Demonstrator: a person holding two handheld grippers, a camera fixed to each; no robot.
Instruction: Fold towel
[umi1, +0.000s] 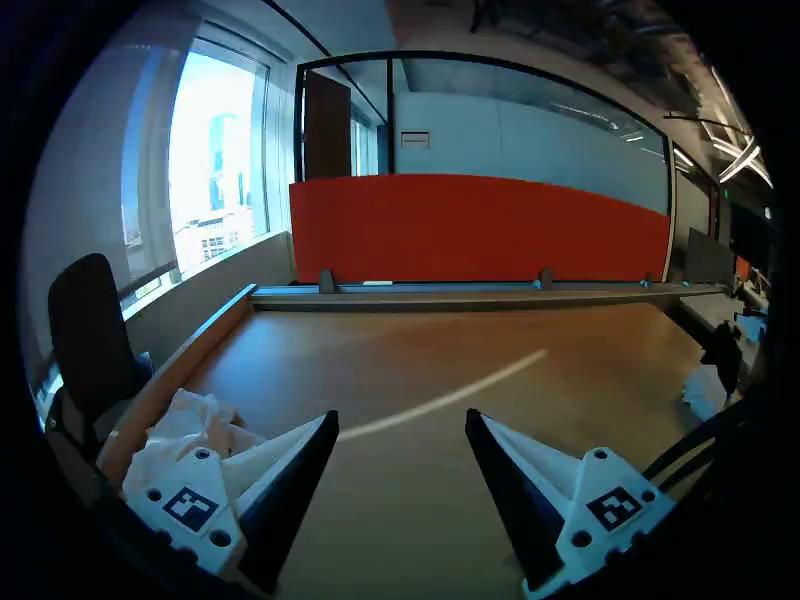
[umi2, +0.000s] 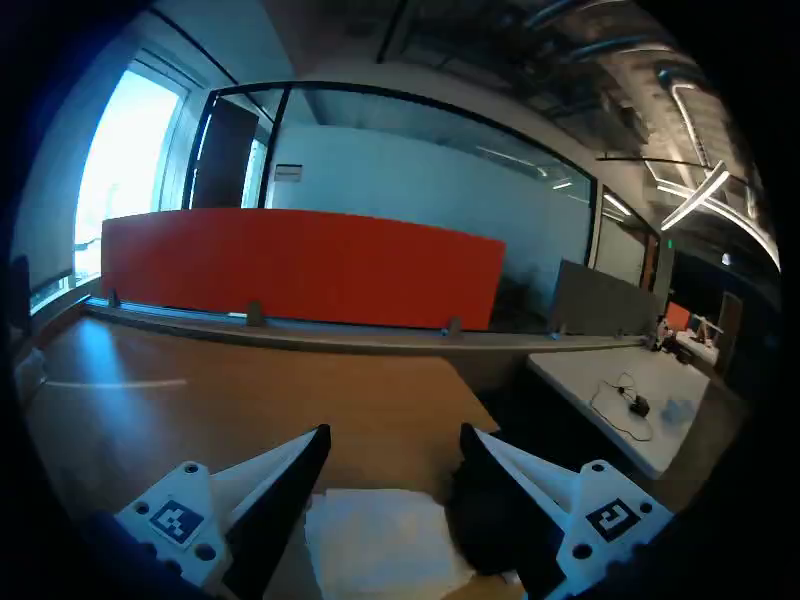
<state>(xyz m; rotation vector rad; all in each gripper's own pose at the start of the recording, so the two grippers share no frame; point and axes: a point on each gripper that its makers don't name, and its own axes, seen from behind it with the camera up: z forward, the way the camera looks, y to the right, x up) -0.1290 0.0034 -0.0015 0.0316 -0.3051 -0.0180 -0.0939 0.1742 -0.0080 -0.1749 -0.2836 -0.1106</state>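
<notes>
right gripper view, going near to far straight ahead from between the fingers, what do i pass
white towel → wooden table → grey rail along the table's far edge → orange partition → glass wall

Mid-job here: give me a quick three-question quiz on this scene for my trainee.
1. True or false: the left gripper is shut on the crumpled white cloth.
2. In the right gripper view, the white towel appears: A) low between the fingers of the right gripper; B) draped over a chair; C) on the white desk.
3. What colour is the divider behind the table?

Key: 1 false, it is open; 2 A; 3 red.
</notes>
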